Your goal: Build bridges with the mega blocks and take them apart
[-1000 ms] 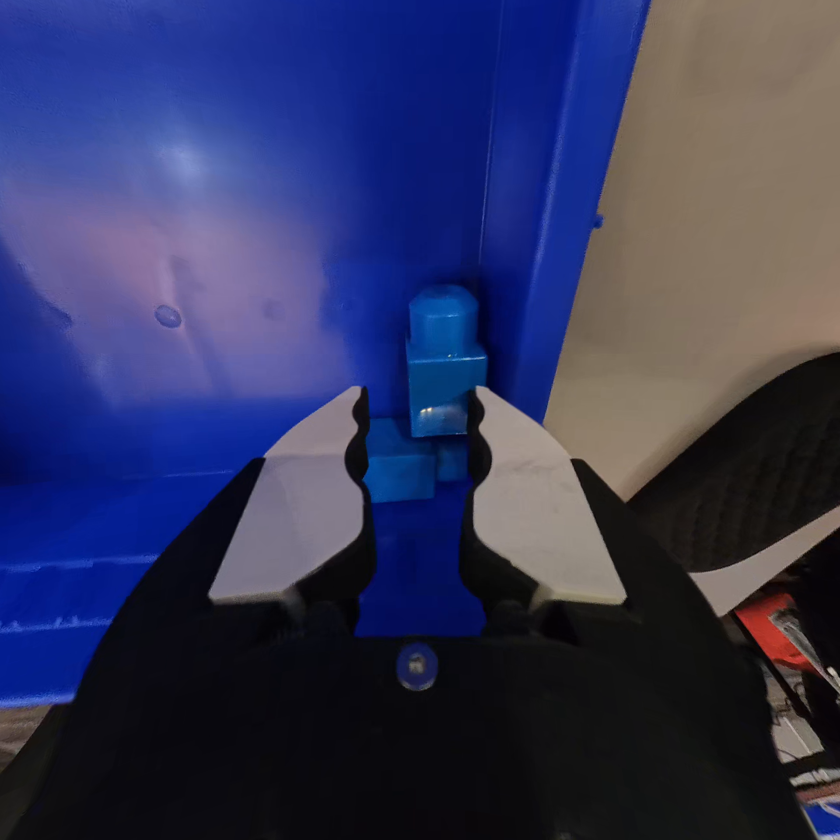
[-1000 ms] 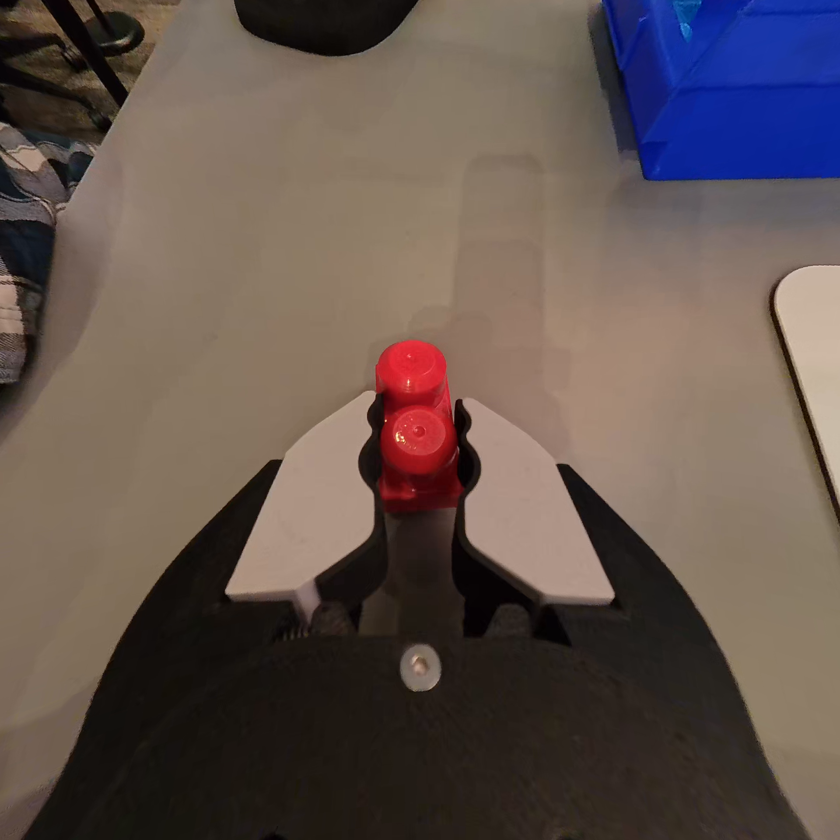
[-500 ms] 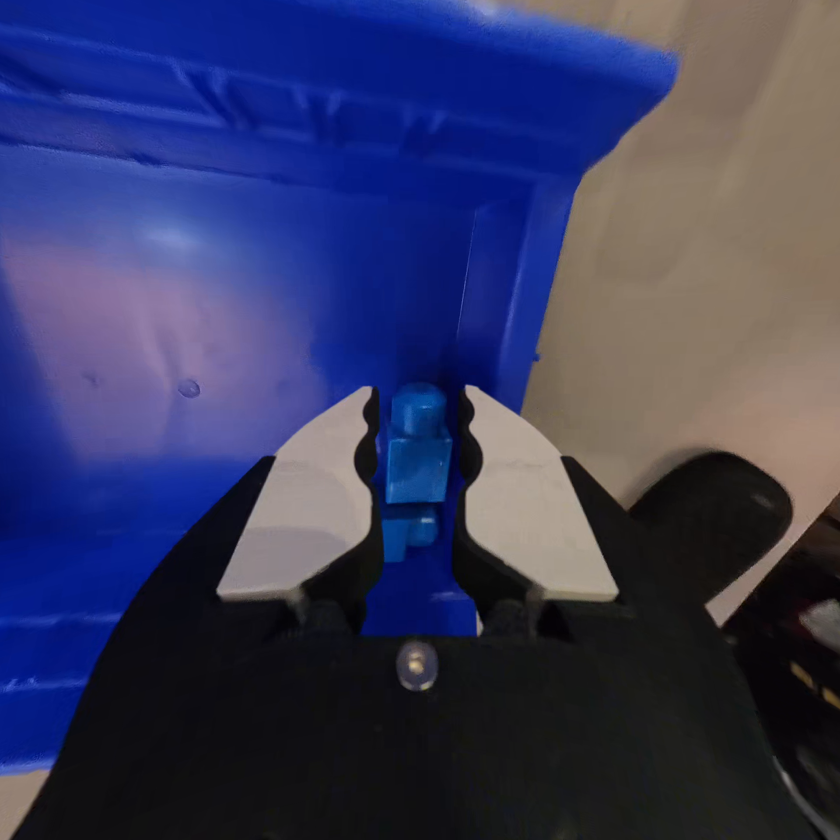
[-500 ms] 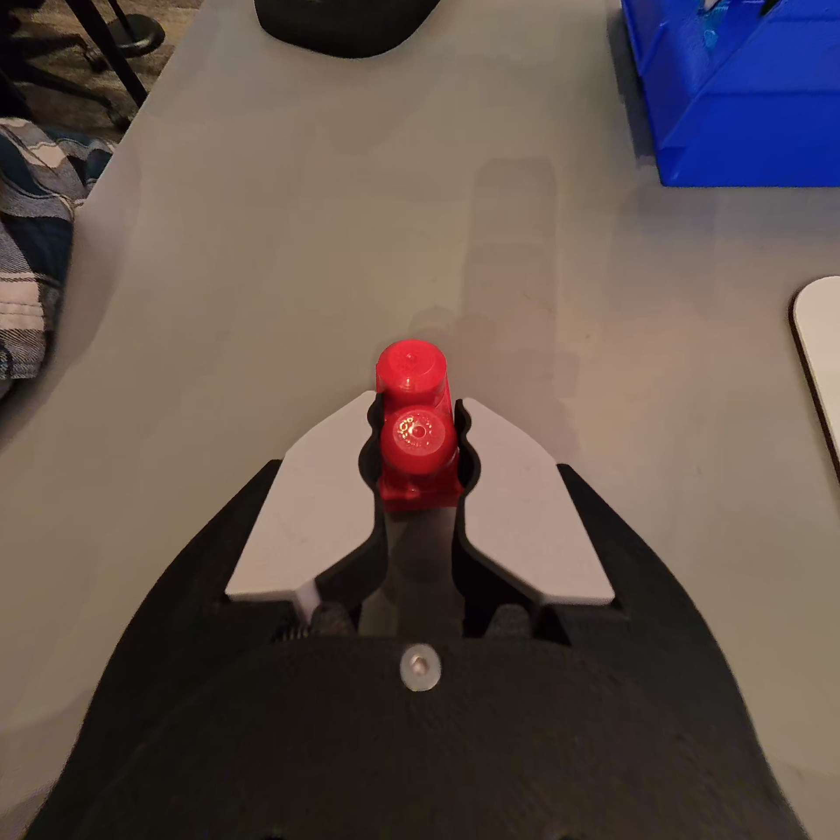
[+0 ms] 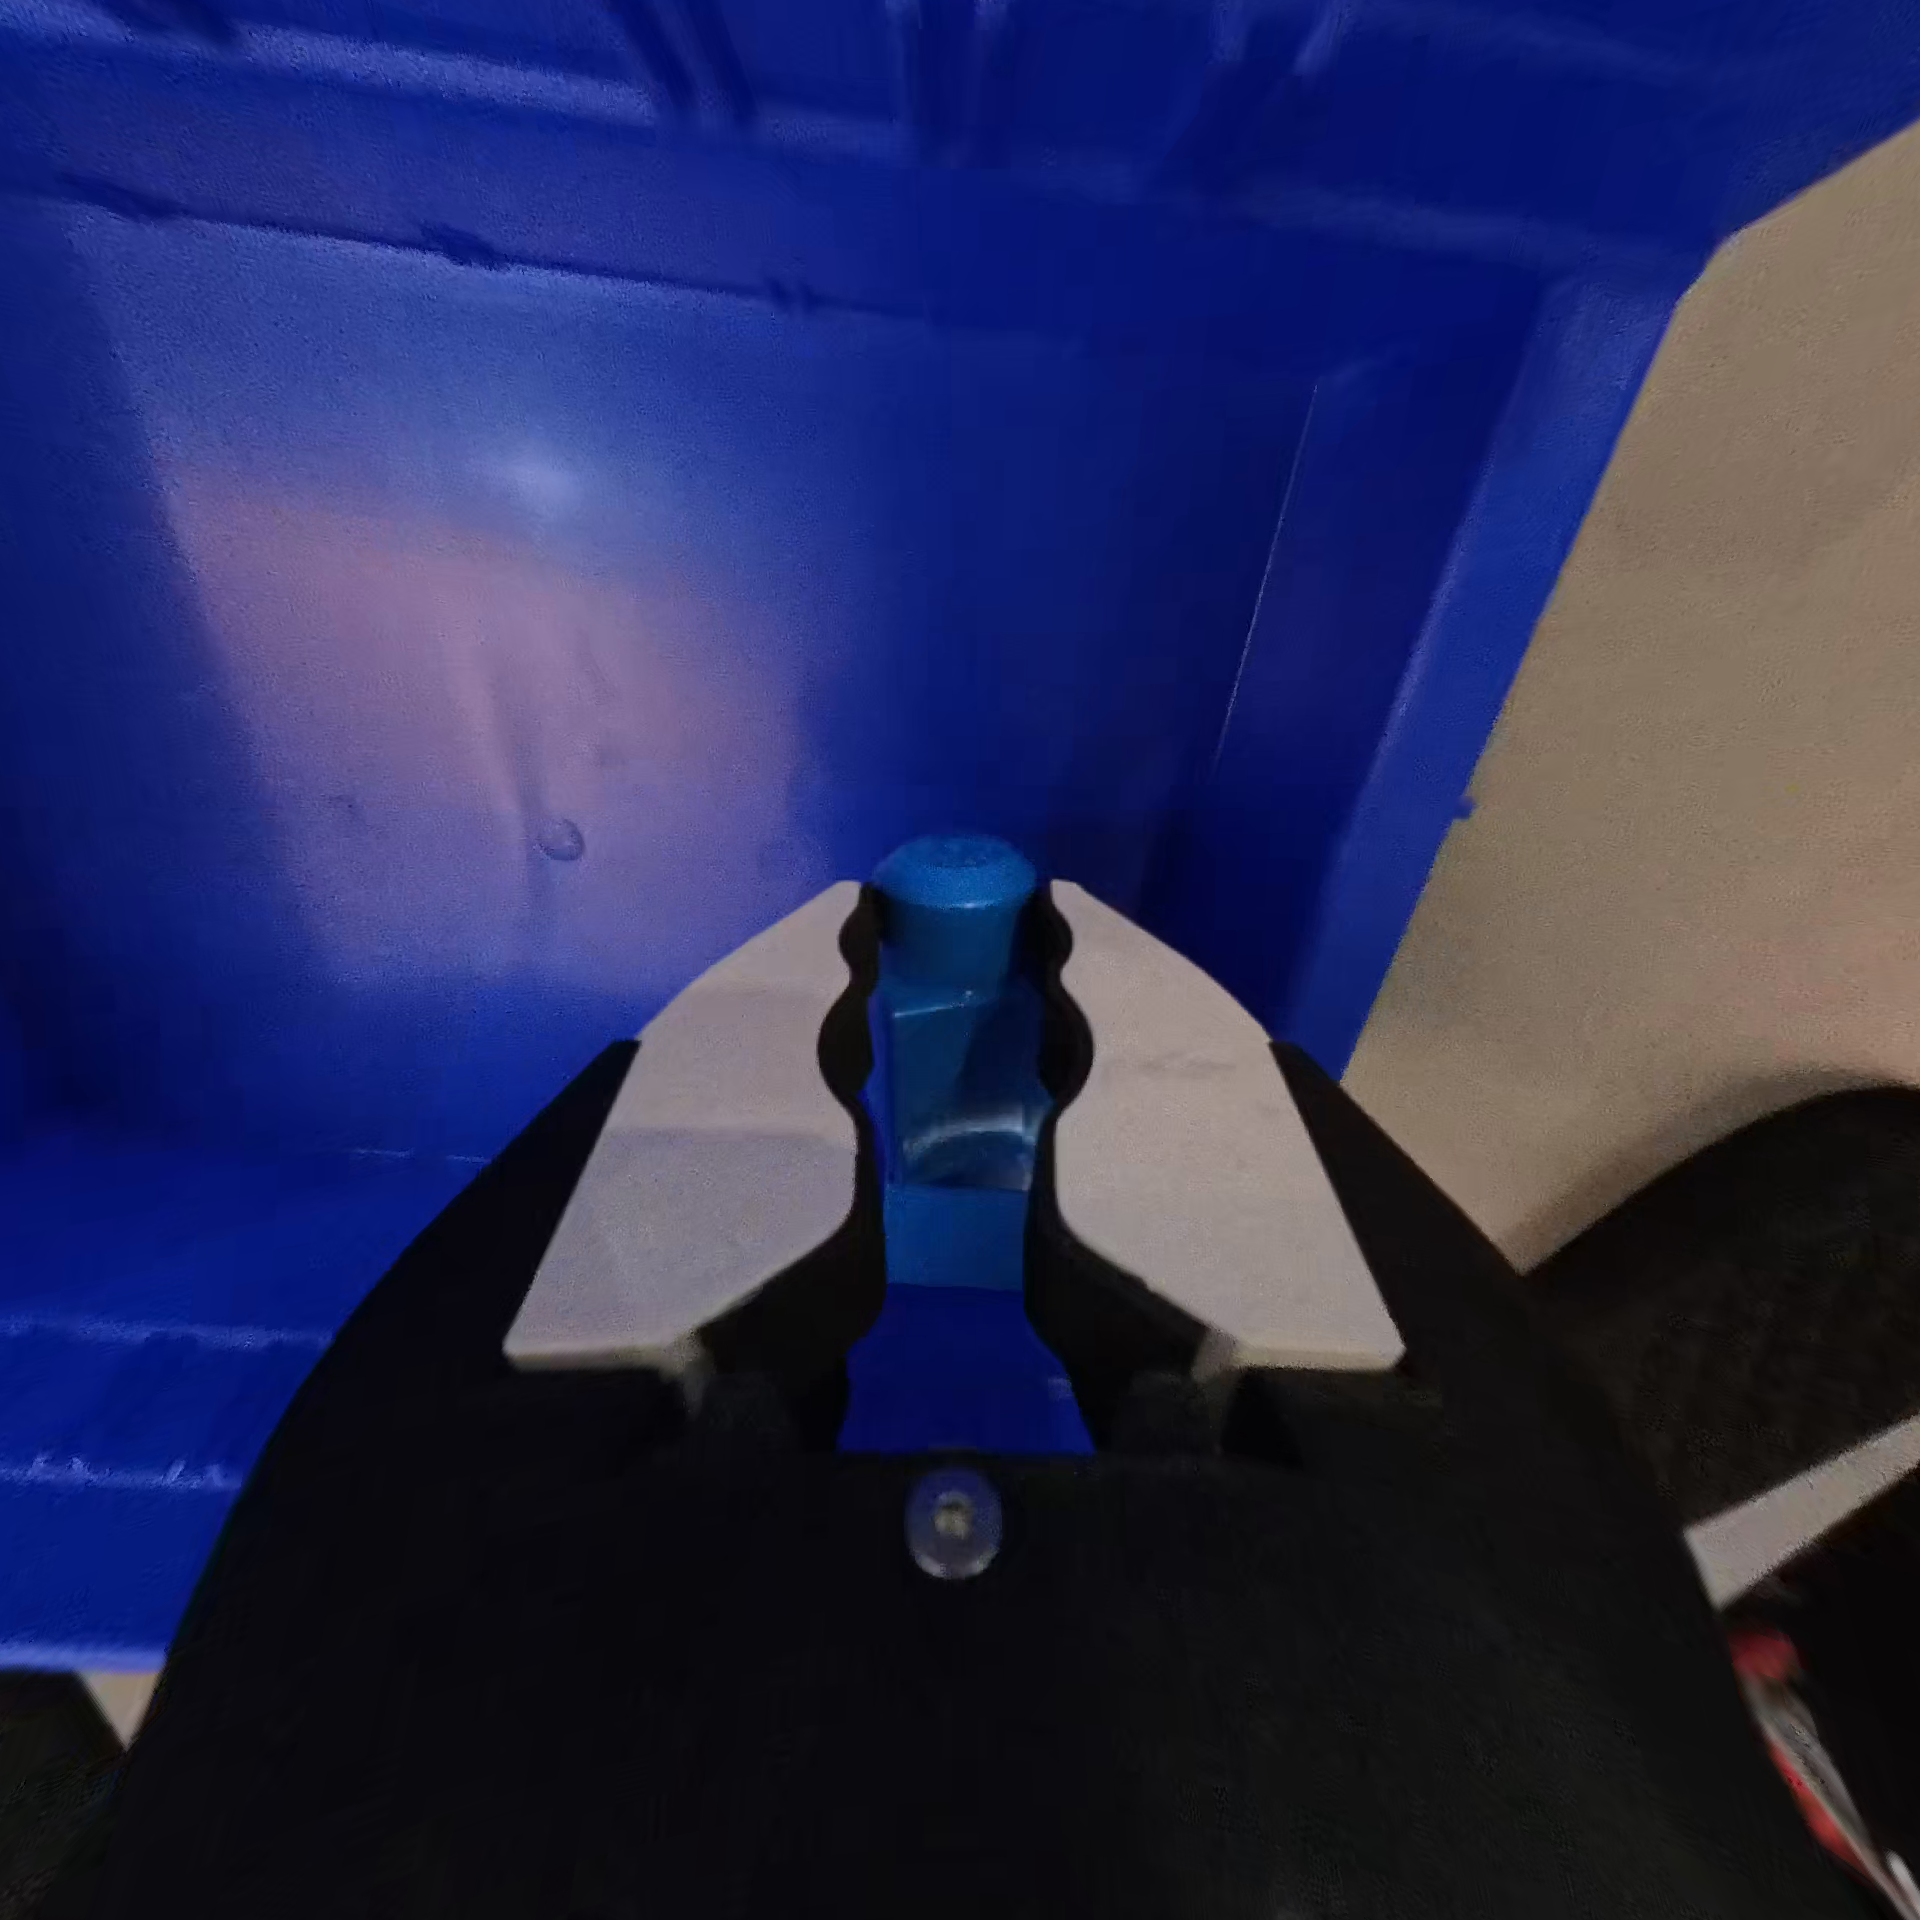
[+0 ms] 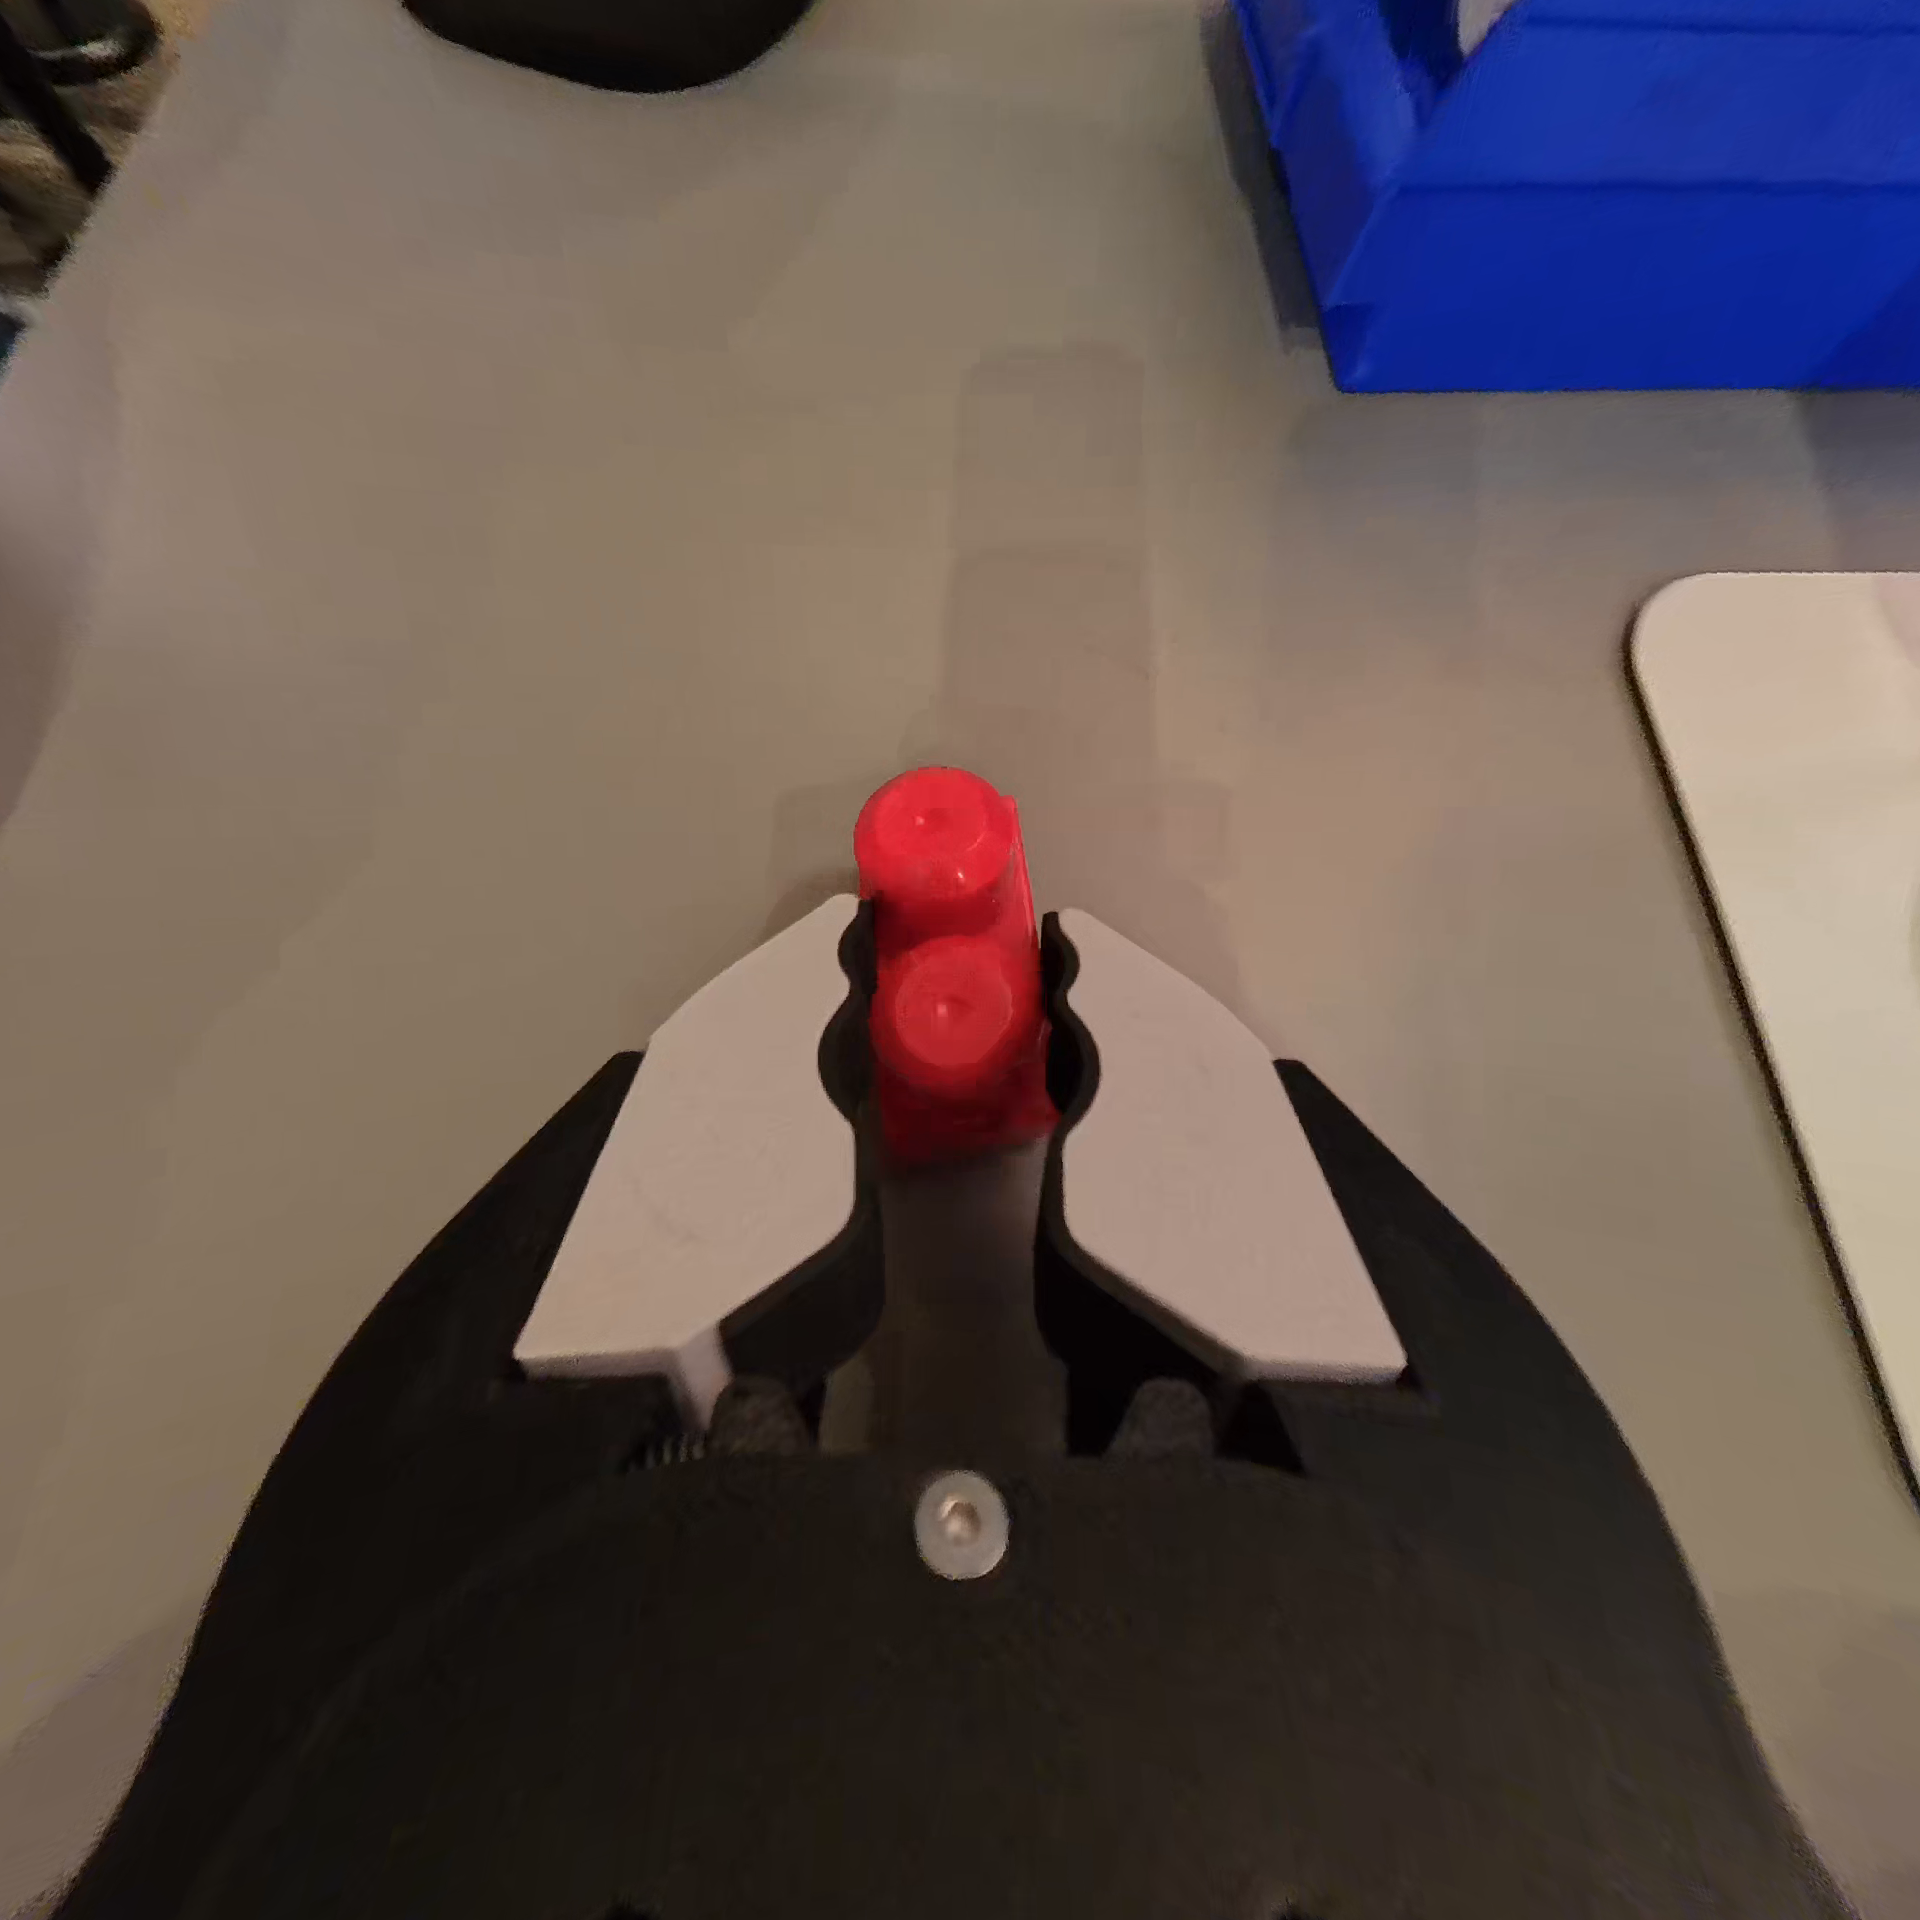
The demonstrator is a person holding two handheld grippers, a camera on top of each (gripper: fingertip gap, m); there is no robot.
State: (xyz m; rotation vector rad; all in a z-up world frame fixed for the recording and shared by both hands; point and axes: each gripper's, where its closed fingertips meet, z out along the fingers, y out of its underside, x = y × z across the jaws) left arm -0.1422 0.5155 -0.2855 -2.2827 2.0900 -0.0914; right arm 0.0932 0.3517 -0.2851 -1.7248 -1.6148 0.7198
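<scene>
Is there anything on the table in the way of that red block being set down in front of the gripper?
Nothing visible. The right gripper clamps the red block above bare grey table. The blue bin and white mat lie off to the right.

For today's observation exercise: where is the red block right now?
In the right wrist view, the red block sits clamped between the right gripper's fingers, above the grey table, centre frame.

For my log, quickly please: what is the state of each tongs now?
Left tongs: closed on a blue block, inside the blue bin.
Right tongs: closed on a red block, above the table.
</scene>
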